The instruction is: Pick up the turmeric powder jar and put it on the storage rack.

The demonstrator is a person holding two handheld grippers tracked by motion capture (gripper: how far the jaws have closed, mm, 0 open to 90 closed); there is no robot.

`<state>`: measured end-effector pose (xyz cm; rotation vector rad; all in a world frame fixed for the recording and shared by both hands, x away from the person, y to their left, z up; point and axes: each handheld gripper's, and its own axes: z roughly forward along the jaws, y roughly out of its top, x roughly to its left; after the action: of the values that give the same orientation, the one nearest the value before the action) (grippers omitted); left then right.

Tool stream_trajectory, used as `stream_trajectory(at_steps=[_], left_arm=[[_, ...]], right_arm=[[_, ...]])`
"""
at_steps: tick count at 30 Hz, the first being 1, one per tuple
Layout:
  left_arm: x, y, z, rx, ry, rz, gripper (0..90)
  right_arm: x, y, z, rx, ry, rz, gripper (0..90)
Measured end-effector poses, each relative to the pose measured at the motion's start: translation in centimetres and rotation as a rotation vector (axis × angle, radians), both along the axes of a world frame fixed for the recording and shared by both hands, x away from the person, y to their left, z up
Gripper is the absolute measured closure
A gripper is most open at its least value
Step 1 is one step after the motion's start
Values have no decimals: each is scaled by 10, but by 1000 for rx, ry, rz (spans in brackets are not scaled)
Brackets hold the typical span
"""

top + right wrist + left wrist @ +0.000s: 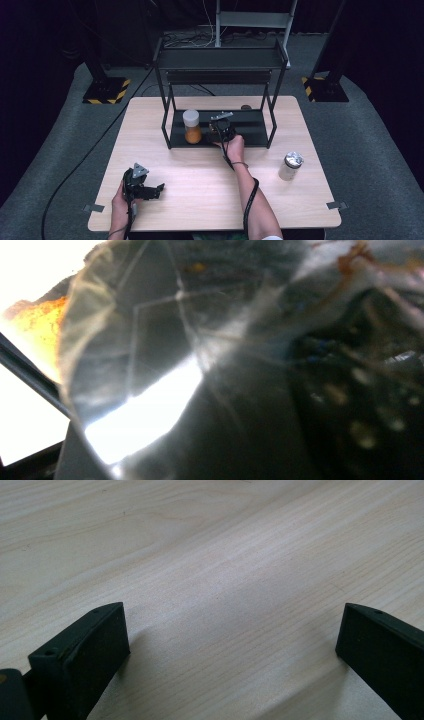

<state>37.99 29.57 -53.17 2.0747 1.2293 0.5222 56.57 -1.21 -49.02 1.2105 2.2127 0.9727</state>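
Materials of the work surface and rack.
The table (pixel 200 180) was pale, matt wood grain; the rack (pixel 220 60) was dark matt metal.

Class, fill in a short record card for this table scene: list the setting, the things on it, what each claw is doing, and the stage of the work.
Setting: wooden table with a black two-level rack at its far side
On the rack's lower shelf: jar with a white lid and orange contents
On the table, right side: white can, standing alone
Left claw: open, empty, low over bare wood
Right claw: at the lower shelf, shut on a shiny see-through thing I cannot identify
Stage: right hand working at the shelf
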Motion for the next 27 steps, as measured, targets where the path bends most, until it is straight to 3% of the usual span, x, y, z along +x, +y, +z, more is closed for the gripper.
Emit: stream_trajectory(at_steps=[9,27], left_arm=[[0,0,0,-1,-1,0,5],[0,0,0,1,0,-1,5]], right_arm=[[1,-4,-5,70,6,-24,301],[3,0,-6,76,-4,-58,300]])
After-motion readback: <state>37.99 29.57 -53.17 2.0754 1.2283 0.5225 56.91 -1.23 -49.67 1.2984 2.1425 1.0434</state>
